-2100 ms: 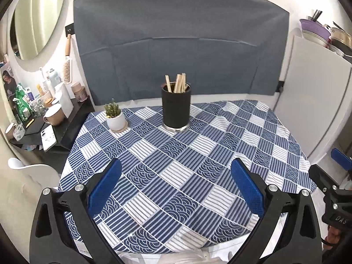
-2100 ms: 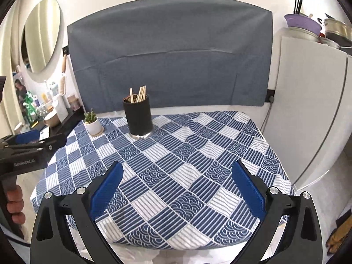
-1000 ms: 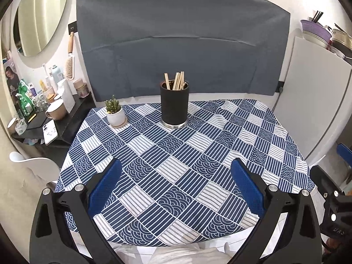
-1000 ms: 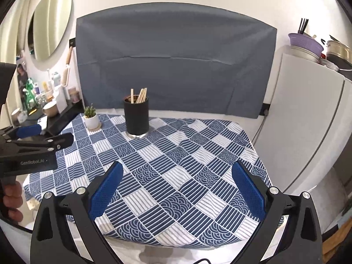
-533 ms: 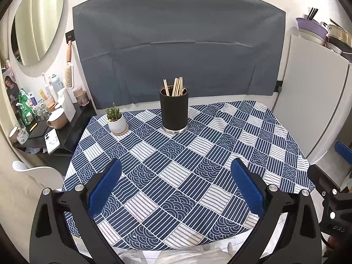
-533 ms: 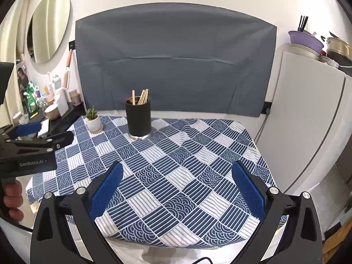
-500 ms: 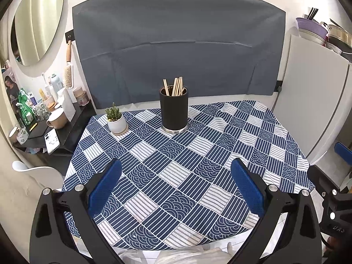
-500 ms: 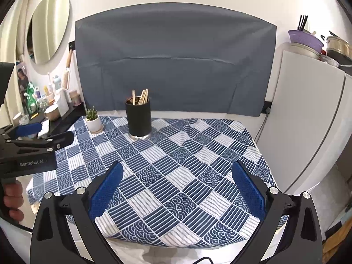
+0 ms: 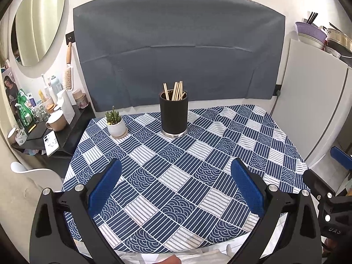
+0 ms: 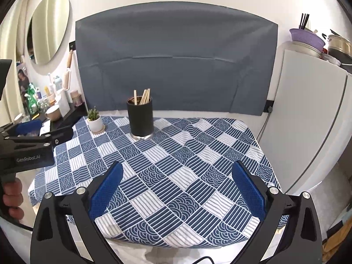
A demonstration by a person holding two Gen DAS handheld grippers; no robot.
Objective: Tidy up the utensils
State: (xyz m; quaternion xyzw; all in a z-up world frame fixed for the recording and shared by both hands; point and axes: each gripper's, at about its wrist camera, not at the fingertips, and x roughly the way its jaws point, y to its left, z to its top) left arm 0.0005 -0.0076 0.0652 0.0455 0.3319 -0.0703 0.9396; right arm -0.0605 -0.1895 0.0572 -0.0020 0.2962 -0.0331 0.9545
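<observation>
Left gripper (image 9: 175, 177) low in the frame, fingers spread wide, holding nothing. Blue pads (image 9: 105, 186) over the near part of the checked blue and white tablecloth (image 9: 198, 154). Right gripper (image 10: 177, 179) the same: fingers wide apart, nothing between them, low in its own frame, over the near edge of the cloth.

Black cup (image 9: 173, 115) standing upright near the top middle of the left wrist frame, at the far side of the table. Wooden chopsticks (image 9: 175, 91) sticking up out of the cup, all inside it. Small plant in a white pot (image 9: 115, 124) just to the left of the cup, not touching it.

Grey cloth (image 9: 176, 55) hanging on the wall behind. Round mirror (image 9: 38, 19) in the upper left corner. White fridge (image 9: 316, 114) at the right edge. A hand (image 10: 12, 195) at the lower left of the right wrist frame, gripping the left gripper's handle.
</observation>
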